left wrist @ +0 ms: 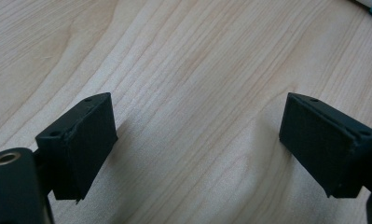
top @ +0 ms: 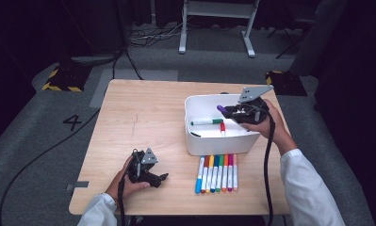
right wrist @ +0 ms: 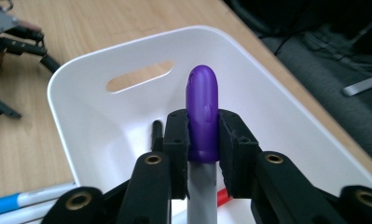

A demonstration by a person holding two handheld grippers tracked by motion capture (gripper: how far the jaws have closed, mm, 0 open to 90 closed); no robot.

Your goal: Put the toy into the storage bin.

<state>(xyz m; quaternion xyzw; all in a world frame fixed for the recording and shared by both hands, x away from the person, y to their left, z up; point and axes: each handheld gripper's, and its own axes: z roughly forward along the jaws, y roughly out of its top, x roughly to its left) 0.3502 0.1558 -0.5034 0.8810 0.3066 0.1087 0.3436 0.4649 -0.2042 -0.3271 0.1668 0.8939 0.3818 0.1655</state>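
Over white bin (top: 216,141), purple marker (right wrist: 202,116) clamped in right jaws, barrel half-hidden; left jaws wide, empty.

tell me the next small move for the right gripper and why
Probably lower a little and open the jaws. The right gripper is shut on the purple marker above the white bin, where a green marker already lies.

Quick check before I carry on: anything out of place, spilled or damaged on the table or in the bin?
Nothing stands out. The white bin sits upright with markers lying loose inside, the marker row lies tidy in front of it, and the right gripper holds the purple-capped marker squarely above the bin.
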